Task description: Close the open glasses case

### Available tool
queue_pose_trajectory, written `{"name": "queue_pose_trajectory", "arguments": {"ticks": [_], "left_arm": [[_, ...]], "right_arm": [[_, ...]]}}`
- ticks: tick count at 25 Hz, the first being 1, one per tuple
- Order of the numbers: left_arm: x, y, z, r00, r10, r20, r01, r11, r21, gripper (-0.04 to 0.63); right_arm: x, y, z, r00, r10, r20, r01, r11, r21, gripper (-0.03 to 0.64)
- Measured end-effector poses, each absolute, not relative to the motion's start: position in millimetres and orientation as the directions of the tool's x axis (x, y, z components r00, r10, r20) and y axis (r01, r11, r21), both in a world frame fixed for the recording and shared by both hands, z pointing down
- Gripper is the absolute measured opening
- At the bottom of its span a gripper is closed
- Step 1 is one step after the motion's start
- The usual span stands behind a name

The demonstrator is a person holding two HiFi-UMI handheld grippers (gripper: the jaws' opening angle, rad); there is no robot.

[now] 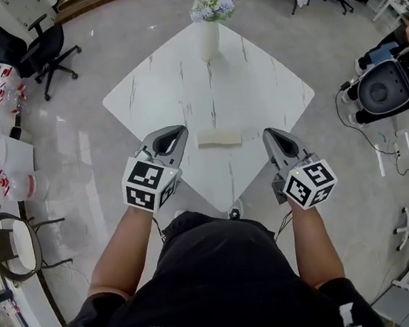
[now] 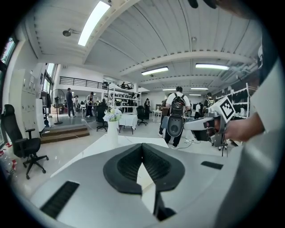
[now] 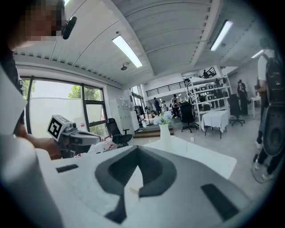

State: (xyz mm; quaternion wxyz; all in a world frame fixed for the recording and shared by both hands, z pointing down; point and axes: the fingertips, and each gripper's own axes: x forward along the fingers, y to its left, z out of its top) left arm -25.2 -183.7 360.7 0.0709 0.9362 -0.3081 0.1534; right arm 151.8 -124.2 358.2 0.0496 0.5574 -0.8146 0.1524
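Observation:
A cream glasses case (image 1: 219, 138) lies flat on the white marble table (image 1: 179, 87), between my two grippers and slightly beyond their tips. From this height I cannot tell how its lid stands. My left gripper (image 1: 179, 131) hovers just left of the case, jaws closed tip to tip, nothing held. My right gripper (image 1: 271, 134) hangs just right of it, also shut and empty. In the left gripper view the left gripper (image 2: 142, 145) has its dark pads meeting at the tip. The right gripper (image 3: 137, 149) looks the same in its own view.
A white vase of flowers (image 1: 207, 31) stands at the table's far corner. A black office chair (image 1: 40, 50) is far left and a round stool (image 1: 13, 244) near left. A wheeled machine (image 1: 389, 86) with cables sits at the right. People stand in the background.

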Motion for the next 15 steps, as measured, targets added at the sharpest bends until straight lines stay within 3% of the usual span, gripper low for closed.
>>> {"name": "queue_pose_trajectory", "arguments": {"ticks": [15], "left_arm": [[-22.3, -185.1, 359.6, 0.763, -0.557, 0.329, -0.594, -0.804, 0.016, 0.003]], "right_arm": [[150.9, -128.3, 362.4, -0.38, -0.885, 0.269, -0.923, 0.345, -0.168, 0.002]]}}
